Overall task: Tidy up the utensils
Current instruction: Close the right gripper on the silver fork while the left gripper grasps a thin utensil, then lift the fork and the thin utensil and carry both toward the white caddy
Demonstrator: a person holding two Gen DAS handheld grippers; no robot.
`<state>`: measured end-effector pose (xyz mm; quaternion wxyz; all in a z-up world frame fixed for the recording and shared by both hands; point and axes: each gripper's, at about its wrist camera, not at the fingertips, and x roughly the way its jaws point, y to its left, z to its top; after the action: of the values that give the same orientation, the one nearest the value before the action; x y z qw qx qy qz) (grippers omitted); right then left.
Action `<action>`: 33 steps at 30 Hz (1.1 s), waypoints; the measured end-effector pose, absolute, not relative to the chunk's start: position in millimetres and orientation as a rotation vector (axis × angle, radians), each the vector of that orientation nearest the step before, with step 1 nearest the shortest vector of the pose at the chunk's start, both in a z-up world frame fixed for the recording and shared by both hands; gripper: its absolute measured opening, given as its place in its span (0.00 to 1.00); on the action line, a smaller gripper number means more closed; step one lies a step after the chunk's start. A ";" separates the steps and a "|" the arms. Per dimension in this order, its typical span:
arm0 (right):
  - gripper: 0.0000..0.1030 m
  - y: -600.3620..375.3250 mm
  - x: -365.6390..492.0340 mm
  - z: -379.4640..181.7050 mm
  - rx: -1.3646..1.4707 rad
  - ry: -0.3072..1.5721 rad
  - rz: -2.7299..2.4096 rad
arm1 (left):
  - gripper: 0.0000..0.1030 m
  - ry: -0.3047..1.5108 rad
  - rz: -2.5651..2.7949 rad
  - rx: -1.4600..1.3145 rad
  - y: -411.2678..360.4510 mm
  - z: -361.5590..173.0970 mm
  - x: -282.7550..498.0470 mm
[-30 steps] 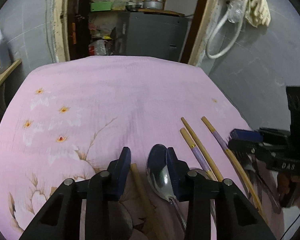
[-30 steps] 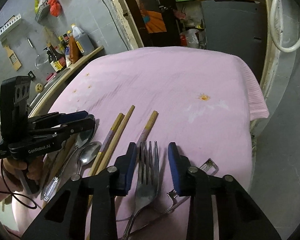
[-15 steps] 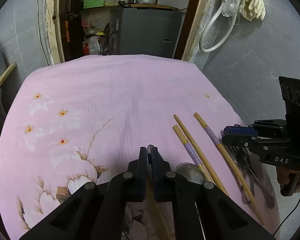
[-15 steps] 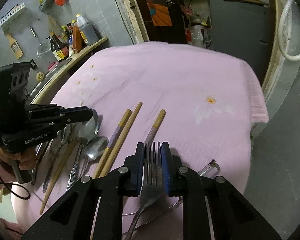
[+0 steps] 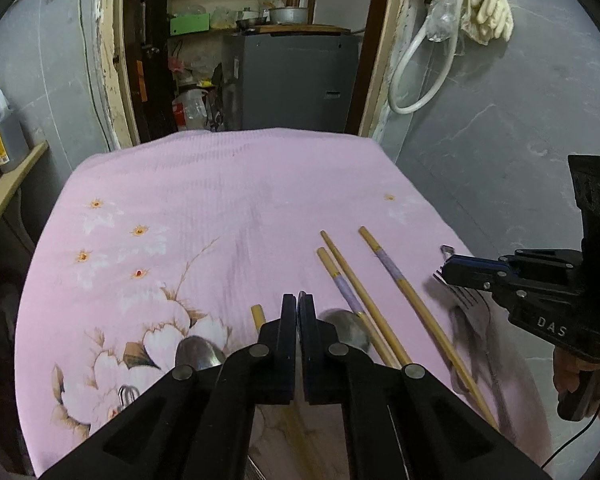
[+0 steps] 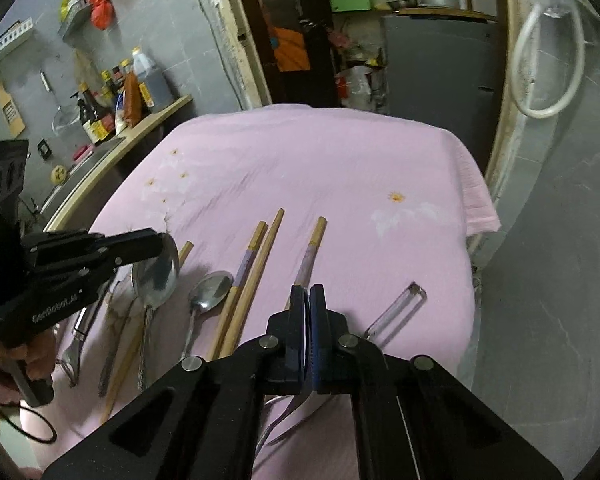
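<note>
On the pink flowered cloth [image 5: 228, 208] lie several wooden chopsticks [image 5: 362, 292] [image 6: 256, 268] and a small spoon [image 6: 212, 292] [image 5: 350, 332]. My left gripper [image 5: 299, 300] [image 6: 158, 240] is shut on a large metal spoon [image 6: 156, 276]. It shows only as a thin edge between the pads in the left wrist view. My right gripper [image 6: 309, 296] [image 5: 450, 270] is shut on a fork [image 5: 474, 312], held edge-on, with its handle [image 6: 284, 412] hanging below the jaws. Both utensils are lifted a little off the cloth.
Another spoon [image 5: 200, 354] lies at the near left. A clear plastic piece [image 6: 396, 312] and a peeler [image 6: 76, 336] also rest on the cloth. Sauce bottles [image 6: 140, 84] stand on a side ledge. A grey cabinet [image 5: 292, 80] stands behind the table's far edge.
Both grippers closed, the left on the big spoon and the right on the fork. Both then rose with their utensils off the cloth.
</note>
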<state>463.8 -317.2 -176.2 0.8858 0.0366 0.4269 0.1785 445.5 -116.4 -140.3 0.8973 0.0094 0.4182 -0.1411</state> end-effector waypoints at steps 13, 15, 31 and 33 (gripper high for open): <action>0.02 -284.8 369.7 -103.7 0.027 0.643 0.122 | 0.02 0.733 -0.292 0.048 -102.1 -94.4 388.9; 0.02 -272.7 349.0 -85.8 0.006 0.569 0.064 | 0.02 0.687 -0.284 0.058 -98.2 -81.3 377.0; 0.02 -165.1 254.5 62.0 -0.061 0.164 -0.030 | 0.02 0.363 -0.196 0.028 -8.9 49.9 298.2; 0.02 -149.3 249.8 74.1 -0.066 0.137 -0.009 | 0.02 0.329 -0.174 0.033 6.7 64.2 290.3</action>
<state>249.8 -149.3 74.1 0.9971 -0.0332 0.0685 -0.0046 290.3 6.7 64.2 0.9826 0.0165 0.1636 -0.0864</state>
